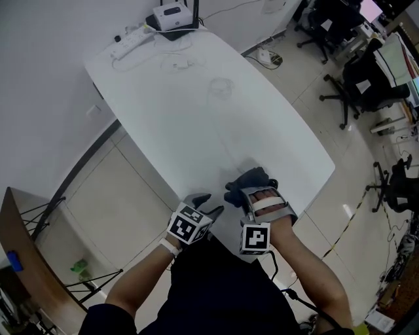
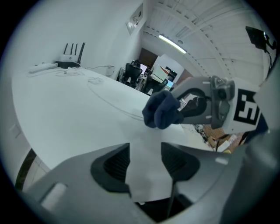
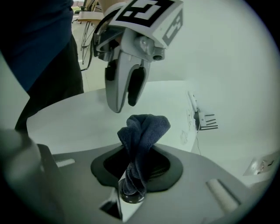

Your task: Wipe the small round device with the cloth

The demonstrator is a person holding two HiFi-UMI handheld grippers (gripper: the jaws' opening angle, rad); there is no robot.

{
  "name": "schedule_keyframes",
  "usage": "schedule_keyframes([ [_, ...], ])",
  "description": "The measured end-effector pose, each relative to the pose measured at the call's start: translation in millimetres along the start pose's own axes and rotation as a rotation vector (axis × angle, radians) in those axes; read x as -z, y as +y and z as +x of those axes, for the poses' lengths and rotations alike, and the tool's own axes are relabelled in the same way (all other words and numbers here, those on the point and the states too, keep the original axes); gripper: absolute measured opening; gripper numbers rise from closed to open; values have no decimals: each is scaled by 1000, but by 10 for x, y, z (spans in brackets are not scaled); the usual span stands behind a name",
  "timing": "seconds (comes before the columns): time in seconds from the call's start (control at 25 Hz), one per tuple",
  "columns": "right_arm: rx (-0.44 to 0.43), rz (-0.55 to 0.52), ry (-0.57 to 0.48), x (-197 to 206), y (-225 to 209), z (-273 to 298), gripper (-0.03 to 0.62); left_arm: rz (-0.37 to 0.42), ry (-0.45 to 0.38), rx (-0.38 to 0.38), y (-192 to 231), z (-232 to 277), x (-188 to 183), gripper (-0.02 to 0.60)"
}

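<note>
**A:** Down at the near edge of the table [image 1: 196,118] now. Holding the left gripper [image 2: 145,162] with jaws apart, nothing but bare table top between them.

**B:** And pinching the cloth [image 3: 142,131] in the right gripper [image 3: 136,168]. Jaws closed on its twisted stem, with the dark blue bunch poking out past the tips, just above that same near edge of the table.

**A:** Spotting something small, dark and round at the foot of the cloth, deep between those jaws. Looks like the small round device [image 3: 131,195]. Cannot tell whether pinched itself or only tucked under the cloth.

**B:** Pointing both grippers down at the table's near edge, close side by side.

**A:** Over at the table's far end, a router [image 1: 171,14] and a power strip [image 1: 131,40], well apart from both grippers.
</note>
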State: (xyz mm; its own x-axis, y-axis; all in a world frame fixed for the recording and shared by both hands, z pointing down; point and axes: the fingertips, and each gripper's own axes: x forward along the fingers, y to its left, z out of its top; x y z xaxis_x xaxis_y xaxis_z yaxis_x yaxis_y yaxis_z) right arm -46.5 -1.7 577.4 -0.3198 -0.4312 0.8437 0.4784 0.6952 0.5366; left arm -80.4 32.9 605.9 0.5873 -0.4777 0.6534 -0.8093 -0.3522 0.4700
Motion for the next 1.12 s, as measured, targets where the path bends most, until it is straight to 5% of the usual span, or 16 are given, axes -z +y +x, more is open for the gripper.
schedule_keyframes([
  [0.16,23,234,-8,265,-352,77,95,14,4,29,-114,55,-34,225],
  [0.4,-42,929,-44,1054,-755,136,95,15,26,56,-207,75,-43,225],
  [0.56,-86,1375,-104,1619,-596,194,95,8,47,53,-158,86,-2,225],
  [0.8,-162,2011,-278,1901,7,112,95,15,71,71,-199,148,-1,225],
  [0.92,-172,2194,-326,1852,312,42,95,37,76,88,-279,195,-66,225],
  [1.12,-225,2301,-377,1566,647,-56,95,79,90,118,-445,288,-148,225],
])
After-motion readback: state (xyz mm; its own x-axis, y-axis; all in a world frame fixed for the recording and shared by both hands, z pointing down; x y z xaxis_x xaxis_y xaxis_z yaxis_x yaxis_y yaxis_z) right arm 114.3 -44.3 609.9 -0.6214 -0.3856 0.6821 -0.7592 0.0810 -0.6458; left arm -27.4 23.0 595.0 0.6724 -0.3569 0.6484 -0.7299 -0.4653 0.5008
